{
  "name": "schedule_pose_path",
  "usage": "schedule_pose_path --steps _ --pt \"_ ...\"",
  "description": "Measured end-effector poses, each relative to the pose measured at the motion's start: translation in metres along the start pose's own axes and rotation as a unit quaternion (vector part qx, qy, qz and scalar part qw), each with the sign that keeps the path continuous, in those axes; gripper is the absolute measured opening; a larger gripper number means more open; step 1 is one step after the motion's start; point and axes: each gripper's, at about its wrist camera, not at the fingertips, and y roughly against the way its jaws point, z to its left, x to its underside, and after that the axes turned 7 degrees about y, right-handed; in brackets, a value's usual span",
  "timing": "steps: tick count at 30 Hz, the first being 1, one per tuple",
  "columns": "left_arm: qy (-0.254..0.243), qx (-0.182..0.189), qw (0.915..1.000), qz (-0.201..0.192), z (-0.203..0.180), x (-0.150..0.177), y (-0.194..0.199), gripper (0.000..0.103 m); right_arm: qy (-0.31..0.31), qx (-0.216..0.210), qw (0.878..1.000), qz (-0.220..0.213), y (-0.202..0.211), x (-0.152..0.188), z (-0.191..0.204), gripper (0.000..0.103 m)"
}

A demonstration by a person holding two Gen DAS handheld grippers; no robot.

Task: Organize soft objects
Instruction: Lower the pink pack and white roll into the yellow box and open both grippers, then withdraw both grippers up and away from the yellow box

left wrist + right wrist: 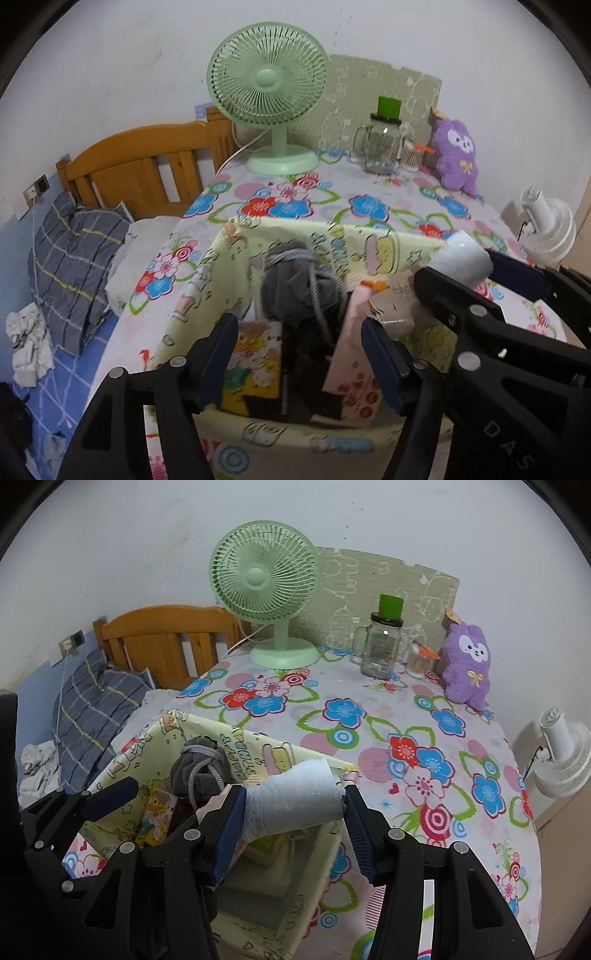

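Observation:
A yellow printed fabric box (332, 230) stands on the flowered tablecloth (373, 206). Inside it lies a grey drawstring pouch (295, 284) among picture books and pink packets. My left gripper (299, 332) hovers over the box's near side, open, with nothing pressed between its pads; the pouch lies just beyond its tips. My right gripper (295, 797) is shut on a white wrapped roll (295, 788), held across the box's right rim (343, 766). The same roll (461, 256) shows in the left wrist view. A purple plush toy (467, 664) stands upright at the table's far right.
At the back of the table are a green desk fan (269, 96), a glass jar with a green lid (380, 147) and a small pot of cotton swabs (419, 662). A bed with a plaid pillow (74, 266) lies left. A white fan (561, 753) stands beyond the right edge.

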Motion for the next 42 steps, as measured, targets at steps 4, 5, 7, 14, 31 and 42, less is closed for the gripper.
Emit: schedule_pose_path --steps 4,5,7,14,31,42 --pt "-0.018 -0.019 0.9996 0.004 0.003 0.001 -0.001 0.074 0.01 -0.011 1.0 0.004 -0.006 -0.001 0.008 0.057" --pt "-0.022 -0.021 0.9995 0.005 0.004 0.002 -0.001 0.075 0.012 -0.011 1.0 0.004 -0.007 -0.001 0.009 0.058" --pt "-0.024 -0.022 0.9994 0.01 0.005 0.003 -0.002 0.076 0.014 -0.012 1.0 0.006 -0.01 -0.001 0.012 0.059" --pt "-0.028 -0.012 0.9992 0.025 0.009 0.008 -0.005 0.086 0.021 -0.015 0.999 0.018 -0.02 0.001 0.017 0.072" --pt "-0.023 0.005 0.9997 0.006 0.0 0.006 0.01 0.091 0.014 0.003 1.0 -0.018 -0.001 0.001 0.01 0.093" --pt "-0.025 0.029 0.999 -0.021 -0.024 0.004 0.03 0.094 -0.016 0.008 0.999 -0.028 0.026 0.005 -0.013 0.094"
